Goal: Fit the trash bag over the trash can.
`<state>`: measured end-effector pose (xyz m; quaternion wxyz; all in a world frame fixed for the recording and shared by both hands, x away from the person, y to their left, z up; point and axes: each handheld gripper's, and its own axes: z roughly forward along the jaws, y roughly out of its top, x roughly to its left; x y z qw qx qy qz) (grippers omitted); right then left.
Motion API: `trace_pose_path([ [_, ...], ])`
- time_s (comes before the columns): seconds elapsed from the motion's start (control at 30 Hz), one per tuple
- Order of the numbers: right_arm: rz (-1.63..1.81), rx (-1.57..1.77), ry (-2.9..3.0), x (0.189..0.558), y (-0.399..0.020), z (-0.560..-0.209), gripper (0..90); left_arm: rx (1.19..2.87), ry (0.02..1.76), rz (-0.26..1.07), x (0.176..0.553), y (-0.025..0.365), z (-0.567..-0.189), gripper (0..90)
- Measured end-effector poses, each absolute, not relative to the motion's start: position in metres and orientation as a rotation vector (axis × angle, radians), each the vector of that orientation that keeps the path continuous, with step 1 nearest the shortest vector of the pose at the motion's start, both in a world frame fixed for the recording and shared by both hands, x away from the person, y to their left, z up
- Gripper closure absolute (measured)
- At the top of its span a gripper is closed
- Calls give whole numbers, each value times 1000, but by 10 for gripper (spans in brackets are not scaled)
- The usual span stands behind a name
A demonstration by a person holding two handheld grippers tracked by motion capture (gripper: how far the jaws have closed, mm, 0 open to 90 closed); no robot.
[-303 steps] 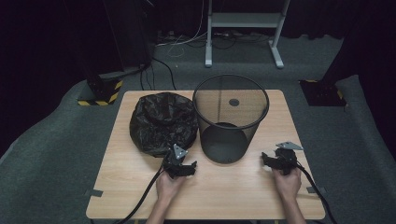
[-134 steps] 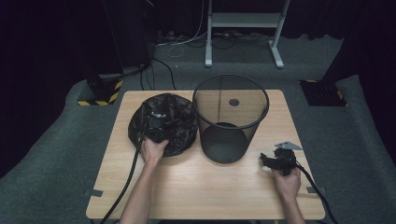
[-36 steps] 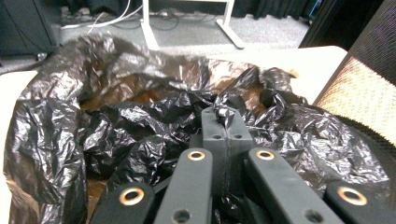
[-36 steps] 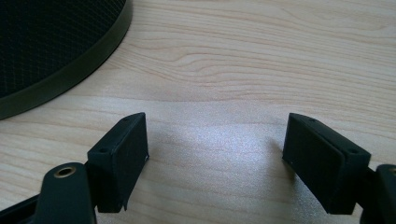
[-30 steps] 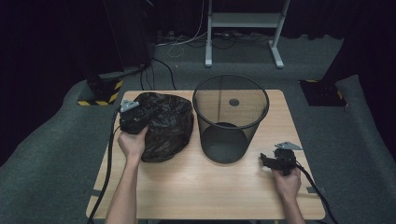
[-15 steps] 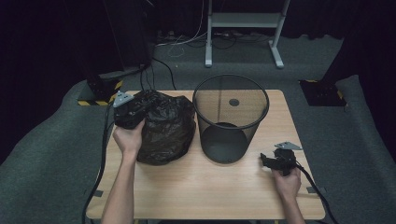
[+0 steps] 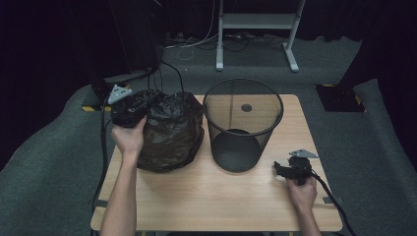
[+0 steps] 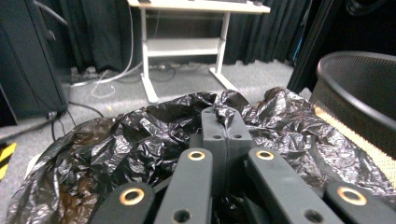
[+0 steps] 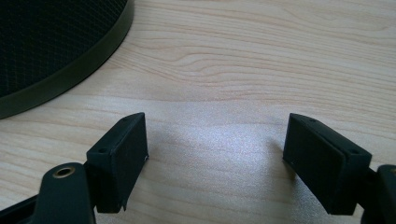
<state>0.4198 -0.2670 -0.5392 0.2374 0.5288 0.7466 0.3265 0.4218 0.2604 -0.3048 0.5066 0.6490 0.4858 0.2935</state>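
Left tongs (image 7: 129,109) pinched tight on a fold of the black bin bag (image 7: 169,130), seen from above at the far left corner of the bench (image 7: 216,201). Over the last second the left hand (image 7: 129,138) has carried the tongs up and outward toward that corner, and the bag, earlier a flat crumpled mound, now stands taller and drawn out beneath the grip. In the left gripper view the two jaws meet with a wrinkle of bin bag (image 8: 140,140) caught between them. The bag's lower part still rests on the bench, just beside the wire-mesh wastebasket (image 7: 243,123), which stands upright at the middle.

The right tongs (image 7: 290,169) have not moved: they lie low at the near right of the bench, and the right gripper view shows their jaws spread wide with bare wood (image 9: 233,93) between them, the wastebasket's base rim (image 9: 70,70) nearby.

Judgement: the lift probably begins shaking the bag open, a first step toward lining the wastebasket; the bag's mouth is not yet found.
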Motion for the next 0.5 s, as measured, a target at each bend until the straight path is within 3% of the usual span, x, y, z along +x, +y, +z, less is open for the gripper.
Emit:
trace_pose_path([
  [0.5, 894, 1446, 2050, 420, -266, -539, 214, 1520, 1121, 732, 409, 270, -260, 900],
])
